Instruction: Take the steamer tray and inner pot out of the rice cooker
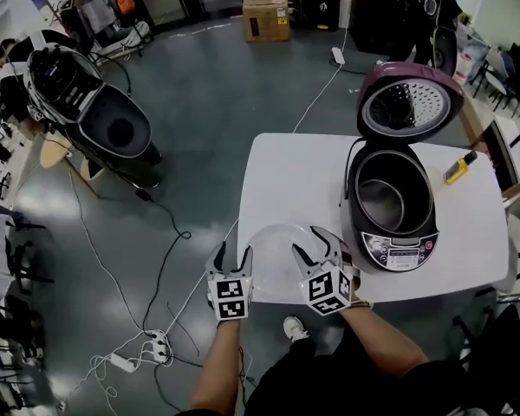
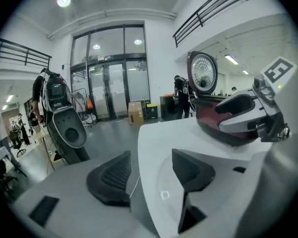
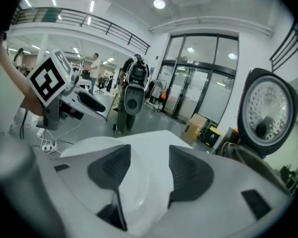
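**Steamer tray on the table, both grippers loosened around its rim**

The translucent white round plastic steamer tray (image 1: pixel 276 265) lies flat on the white rounded table (image 1: pixel 286 172), at the table's 7 o'clock corner in the head view. The left gripper (image 1: pixel 232 254) sits at the tray's 9 o'clock edge. Its jaws stand apart, with the rim between the pads and neither pad pressing it. The right gripper (image 1: pixel 315 243) sits at the tray's 3 o'clock edge, likewise released, its pads straddling the rim. The maroon-and-black rice cooker (image 1: pixel 397 243) stands at 3 o'clock of the tray, its perforated lid (image 1: pixel 409 102) raised at 12 o'clock. The grey metal inner pot (image 1: pixel 386 199) sits inside the cooker.
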Tool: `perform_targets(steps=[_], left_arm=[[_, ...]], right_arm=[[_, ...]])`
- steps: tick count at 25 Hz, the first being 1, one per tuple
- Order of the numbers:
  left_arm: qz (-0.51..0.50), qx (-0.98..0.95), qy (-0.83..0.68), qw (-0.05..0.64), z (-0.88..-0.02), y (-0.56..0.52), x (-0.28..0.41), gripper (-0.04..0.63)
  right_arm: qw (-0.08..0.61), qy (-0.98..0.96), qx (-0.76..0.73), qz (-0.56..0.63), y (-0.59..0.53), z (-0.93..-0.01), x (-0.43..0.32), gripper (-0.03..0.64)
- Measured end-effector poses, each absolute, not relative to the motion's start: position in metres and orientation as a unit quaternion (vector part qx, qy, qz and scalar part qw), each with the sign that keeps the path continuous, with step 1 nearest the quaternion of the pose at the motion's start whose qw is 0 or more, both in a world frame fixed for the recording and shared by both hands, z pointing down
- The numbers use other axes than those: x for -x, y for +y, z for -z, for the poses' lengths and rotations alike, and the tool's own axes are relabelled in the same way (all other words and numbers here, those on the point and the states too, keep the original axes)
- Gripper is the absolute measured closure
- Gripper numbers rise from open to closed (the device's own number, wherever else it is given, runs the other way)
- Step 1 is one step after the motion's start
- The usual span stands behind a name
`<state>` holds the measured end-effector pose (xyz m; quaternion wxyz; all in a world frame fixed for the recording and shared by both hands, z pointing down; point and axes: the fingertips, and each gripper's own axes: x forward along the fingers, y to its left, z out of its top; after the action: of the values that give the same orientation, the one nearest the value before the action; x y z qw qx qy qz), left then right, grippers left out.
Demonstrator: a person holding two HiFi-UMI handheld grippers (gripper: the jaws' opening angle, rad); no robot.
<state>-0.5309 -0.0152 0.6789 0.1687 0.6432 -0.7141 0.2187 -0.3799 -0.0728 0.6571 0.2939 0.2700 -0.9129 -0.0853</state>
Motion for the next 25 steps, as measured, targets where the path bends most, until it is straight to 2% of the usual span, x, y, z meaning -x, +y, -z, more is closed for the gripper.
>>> perform_targets(steps=[2,9,13,19,25], left_arm=[[-0.216,-0.647,-0.718,0.143,-0.645,-0.014,0.525,0.316],[-0.144,-0.676,-0.718,0.081,-0.538,-0.016,0.478,0.31],[-0.105,-0.705,-0.697,0.069,-0.499,-0.021,0.441,0.311],[-0.066,-0.731,-0.677,0.056,-0.47,-0.044,0.394,0.407],[-0.05,-0.75,-0.658,0.046,-0.448,-0.073,0.344,0.479]], right_arm=[[0.259,-0.924,-0.267,0.09,-0.066,-0.616,0.379,0.381],[0.171,-0.937,-0.278,0.126,-0.063,-0.507,0.345,0.297],[0.142,-0.938,-0.286,0.134,-0.066,-0.47,0.317,0.293],[0.109,-0.932,-0.322,0.127,-0.087,-0.436,0.26,0.293],[0.093,-0.924,-0.351,0.119,-0.111,-0.413,0.2,0.406]])
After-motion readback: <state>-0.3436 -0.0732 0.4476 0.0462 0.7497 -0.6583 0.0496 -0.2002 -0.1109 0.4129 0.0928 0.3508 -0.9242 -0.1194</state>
